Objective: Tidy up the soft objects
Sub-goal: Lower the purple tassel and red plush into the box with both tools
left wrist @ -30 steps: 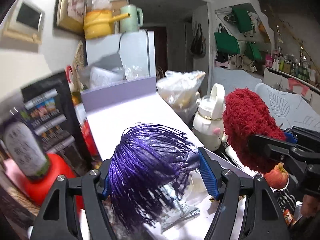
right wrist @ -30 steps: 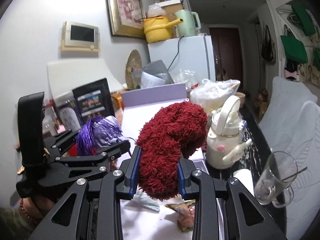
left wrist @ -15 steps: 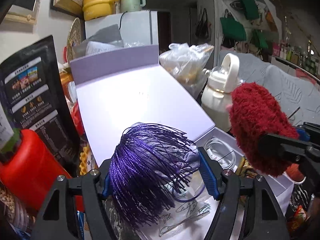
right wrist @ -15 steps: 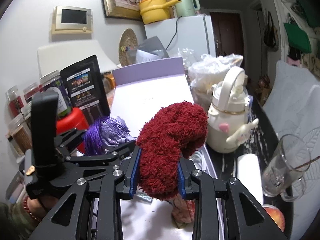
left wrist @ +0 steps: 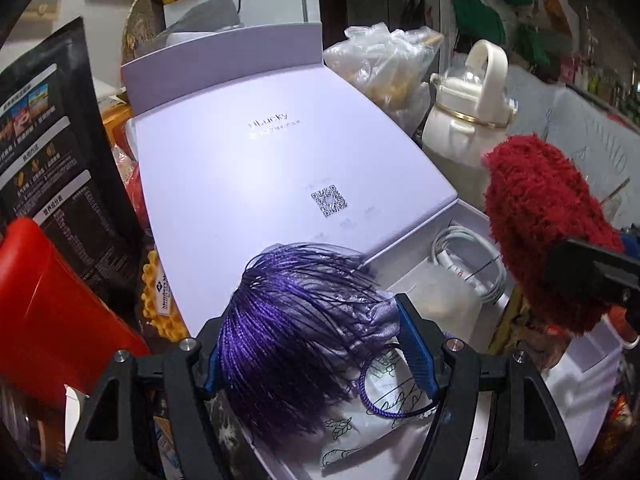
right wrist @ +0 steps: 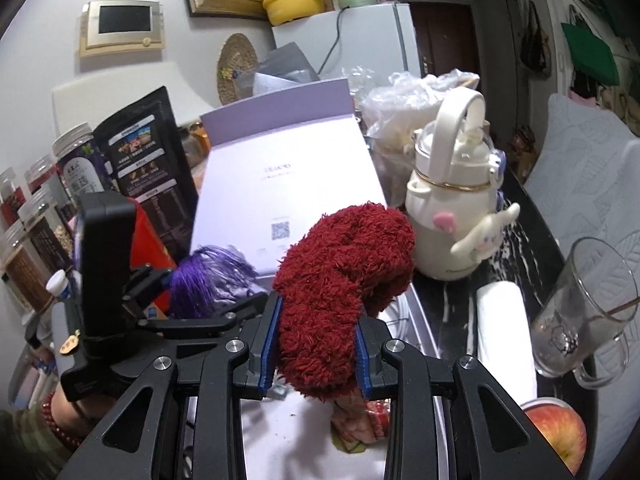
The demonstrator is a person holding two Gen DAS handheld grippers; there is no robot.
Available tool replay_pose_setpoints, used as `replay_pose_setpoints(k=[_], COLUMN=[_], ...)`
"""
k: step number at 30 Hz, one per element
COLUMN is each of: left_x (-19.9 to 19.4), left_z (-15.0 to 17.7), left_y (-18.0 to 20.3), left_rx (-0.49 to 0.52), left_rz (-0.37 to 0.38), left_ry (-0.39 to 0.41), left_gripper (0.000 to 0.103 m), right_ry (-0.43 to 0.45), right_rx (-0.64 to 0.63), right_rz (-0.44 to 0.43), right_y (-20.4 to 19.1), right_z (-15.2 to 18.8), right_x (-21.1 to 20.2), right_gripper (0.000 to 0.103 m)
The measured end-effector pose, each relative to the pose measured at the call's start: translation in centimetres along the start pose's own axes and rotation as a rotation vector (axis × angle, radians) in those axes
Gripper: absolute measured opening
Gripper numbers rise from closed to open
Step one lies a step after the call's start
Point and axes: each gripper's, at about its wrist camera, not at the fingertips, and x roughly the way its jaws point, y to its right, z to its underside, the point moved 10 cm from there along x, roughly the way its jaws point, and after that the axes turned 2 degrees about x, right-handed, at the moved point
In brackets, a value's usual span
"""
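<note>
My left gripper is shut on a purple tasselled pouch and holds it above the open white box. It also shows in the right wrist view. My right gripper is shut on a fluffy red sock and holds it above the same box, to the right of the pouch. The sock also shows in the left wrist view. The box's lilac lid lies open behind both grippers. A white cable and a printed bag lie in the box.
A white kettle-shaped bottle and a plastic bag stand right of the lid. A glass mug, a white roll and an apple are at the right. A black pouch, jars and a red container stand left.
Both grippers have moved forward and down toward the open box, each still holding its item. The lid and the box's inside now fill more of both views.
</note>
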Motion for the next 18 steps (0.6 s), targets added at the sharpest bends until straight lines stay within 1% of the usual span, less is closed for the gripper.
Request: replay_pose_setpoints(k=[4, 8, 10, 12, 15, 18], left_x=[0.2, 0.3, 0.6, 0.8, 1.2, 1.4], left_z=[0.2, 0.2, 0.2, 0.2, 0.3, 0.3], left_y=[0.3, 0.3, 0.4, 0.5, 0.4, 0.1], left_rx=[0.032, 0.036, 0.054, 0.053, 0.049, 0.031], left_rz=[-0.039, -0.044, -0.051, -0.05, -0.054, -0.056], left_ry=[-0.009, -0.024, -0.035, -0.049, -0.068, -0.075], left_gripper=[0.071, 0.073, 0.076, 0.086, 0.096, 0.1], right_ry=[-0.029, -0.055, -0.074, -0.096, -0.114, -0.129], right_rx=[0.017, 0.015, 0.023, 0.023, 0.016, 0.02], right_rz=[0.02, 0.048, 0.038, 0.028, 0.026, 0.024], right_y=[0.7, 1.3, 1.4, 1.2, 1.0, 1.1], right_z=[0.5, 1.0, 1.5, 1.9, 2.4, 2.8], right_x=[0.7, 1.5, 1.9, 2.5, 3.1, 3.7], right_gripper=[0.031, 0.031, 0.031, 0.032, 0.033, 0.035])
